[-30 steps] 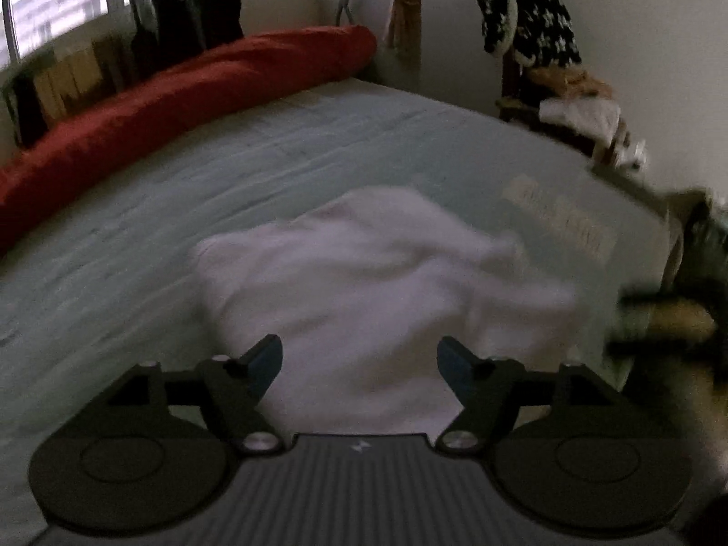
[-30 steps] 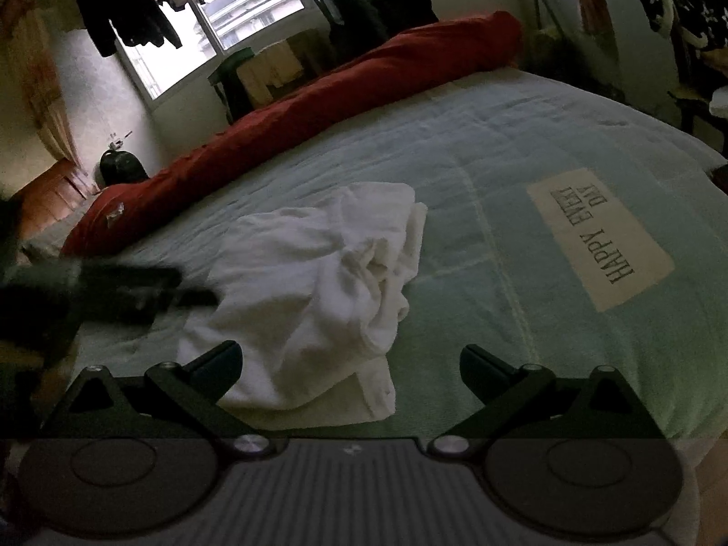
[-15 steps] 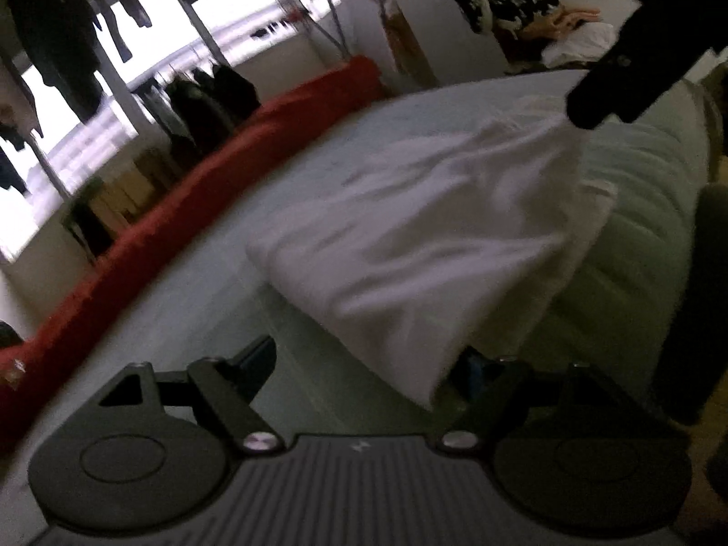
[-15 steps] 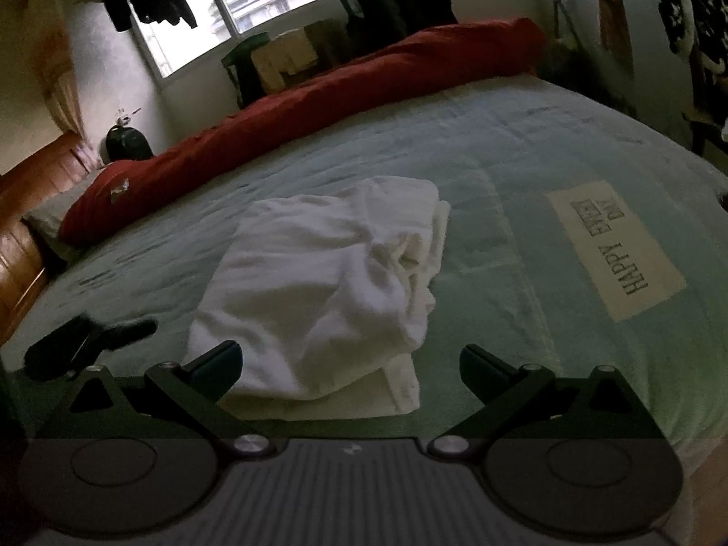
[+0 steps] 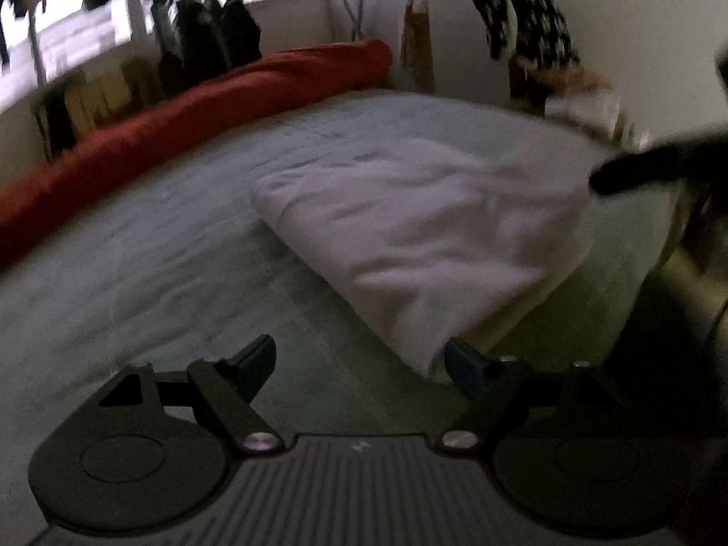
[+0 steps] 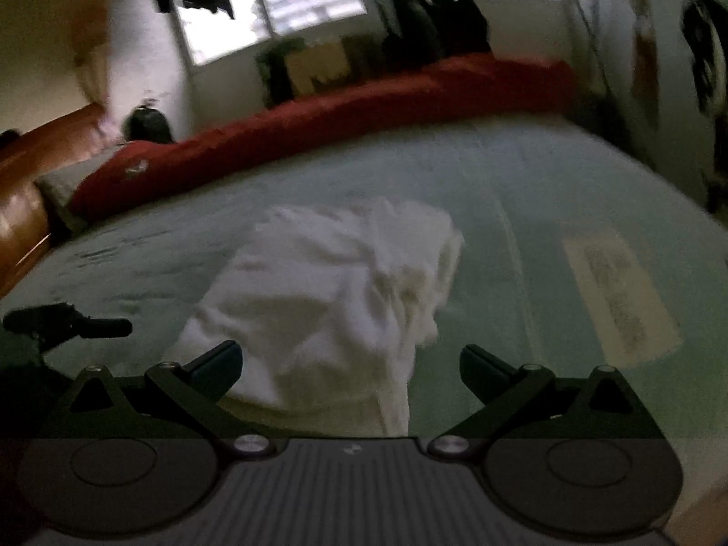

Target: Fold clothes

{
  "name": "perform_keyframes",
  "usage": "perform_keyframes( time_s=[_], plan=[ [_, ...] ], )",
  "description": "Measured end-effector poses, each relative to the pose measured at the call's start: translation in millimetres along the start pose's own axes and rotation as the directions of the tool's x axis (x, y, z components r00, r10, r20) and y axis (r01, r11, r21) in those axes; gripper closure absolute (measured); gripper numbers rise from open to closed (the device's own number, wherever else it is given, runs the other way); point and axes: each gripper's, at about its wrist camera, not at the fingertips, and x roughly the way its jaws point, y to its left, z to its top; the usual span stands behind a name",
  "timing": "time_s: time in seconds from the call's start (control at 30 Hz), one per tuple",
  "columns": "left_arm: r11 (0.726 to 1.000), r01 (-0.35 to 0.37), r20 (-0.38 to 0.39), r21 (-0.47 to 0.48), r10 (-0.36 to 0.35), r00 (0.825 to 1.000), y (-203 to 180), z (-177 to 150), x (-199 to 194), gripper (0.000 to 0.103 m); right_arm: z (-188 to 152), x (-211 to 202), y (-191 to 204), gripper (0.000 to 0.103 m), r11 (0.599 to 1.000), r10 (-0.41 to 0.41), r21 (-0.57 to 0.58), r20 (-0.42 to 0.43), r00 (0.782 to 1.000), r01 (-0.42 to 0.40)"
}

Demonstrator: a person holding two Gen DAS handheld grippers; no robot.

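A home bedroom. Ahead of the tool spreads a wide bed under a pale green quilted cover [image 6: 523, 191], a long red rolled duvet [image 6: 364, 113] along its far edge. Beyond that, dark clothes hang on a metal rail [image 5: 218, 41] before bright windows [image 6: 309, 4].

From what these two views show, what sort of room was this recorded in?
A bedroom, most likely. A wide bed with a wooden headboard fills the views, a long red bolster lies along its far side, and dark clothes hang on a rack by the window.
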Motion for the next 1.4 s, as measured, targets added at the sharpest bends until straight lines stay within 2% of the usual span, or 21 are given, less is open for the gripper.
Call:
perform_keyframes(
  time_s=[0.07, 0.13, 0.27, 0.37, 0.5, 0.53, 0.6, 0.67, 0.73, 0.83, 0.93, 1.07, 1.23, 1.27, 1.33, 1.4],
  plan=[
    [0.996, 0.034, 0.043, -0.078, -0.031, 0.999, 13.5, 11.2, -11.0, 0.02, 7.6, -1.9, 4.6, 0.0, 0.998, 0.041, -0.054, 0.042, 0.998, -0.039],
    [0.991, 0.064, 0.088, -0.116, -0.054, 0.995, 23.4, 28.6, -11.5, 0.019, 14.9, 3.1, 12.0, 0.0, 0.99, 0.108, -0.102, 0.069, 0.992, -0.1],
    [0.991, 0.102, 0.139, -0.089, -0.089, 0.986, 22.9, 71.5, 17.5, 0.019, 22.0, 33.0, 31.7, 0.0, 0.96, 0.197, -0.222, 0.093, 0.976, -0.173],
    [0.986, 0.155, 0.126, -0.068, -0.146, 0.981, 16.5, 97.0, 52.0, 0.019, 20.3, 57.9, 38.2, 0.0, 0.939, 0.201, -0.301, 0.081, 0.976, -0.168],
    [0.974, 0.204, 0.07, -0.1, -0.198, 0.978, 12.5, 104.0, 105.3, 0.019, 7.9, 88.4, 15.5, 0.0, 0.963, 0.126, -0.242, 0.009, 0.992, -0.12],
    [0.974, 0.196, 0.048, -0.116, -0.192, 0.98, 13.6, 100.8, 119.1, 0.019, 2.2, 93.1, 7.3, 0.0, 0.969, 0.121, -0.217, -0.01, 0.993, -0.12],
    [0.977, 0.158, -0.006, -0.14, -0.161, 0.987, 16.8, 90.5, 145.2, 0.019, -13.5, 94.5, -1.2, 0.0, 0.968, 0.13, -0.219, 0.012, 0.991, -0.125],
    [0.984, 0.129, -0.048, -0.126, -0.136, 0.99, 19.4, 81.9, 166.6, 0.019, -29.2, 90.1, 3.1, 0.0, 0.952, 0.123, -0.29, 0.055, 0.991, -0.102],
    [0.993, 0.087, -0.05, -0.077, -0.091, 0.995, 15.8, 79.1, 171.9, 0.016, -36.5, 89.9, 11.5, 0.0, 0.936, 0.092, -0.347, 0.068, 0.993, -0.063],
    [0.991, 0.08, -0.066, -0.105, -0.087, 0.994, 18.3, 84.0, 164.1, 0.019, -37.2, 90.8, 12.3, 0.0, 0.942, 0.084, -0.332, 0.081, 0.993, -0.053],
    [0.986, 0.088, -0.035, -0.143, -0.094, 0.995, 18.3, 85.8, 133.3, 0.019, -33.7, 91.2, 11.7, 0.0, 0.95, 0.086, -0.307, 0.076, 0.993, -0.059],
    [0.97, 0.191, 0.003, -0.152, -0.192, 0.981, 4.9, 69.5, 82.4, 0.017, -37.0, 91.6, 16.9, 0.0, 0.949, 0.06, -0.312, 0.069, 0.996, -0.036],
    [0.923, 0.319, 0.011, -0.217, -0.324, 0.946, -12.3, 29.1, 40.7, 0.017, -37.2, 92.1, 23.5, 0.0, 0.953, 0.021, -0.303, 0.06, 0.998, -0.002],
    [0.918, 0.329, 0.005, -0.223, -0.336, 0.942, -14.6, 22.5, 39.7, 0.016, -36.2, 92.8, 24.2, 0.0, 0.954, 0.016, -0.301, 0.056, 0.998, 0.002],
    [0.918, 0.305, -0.033, -0.252, -0.323, 0.946, -14.2, 10.1, 45.9, 0.016, -35.7, 91.7, 24.9, 0.0, 0.953, 0.009, -0.301, 0.048, 0.999, 0.006],
    [0.905, 0.284, -0.061, -0.317, -0.318, 0.946, -6.0, -1.0, 55.1, 0.015, -34.6, 89.8, 28.6, 0.0, 0.946, -0.006, -0.324, 0.028, 1.0, 0.015]
  ],
)
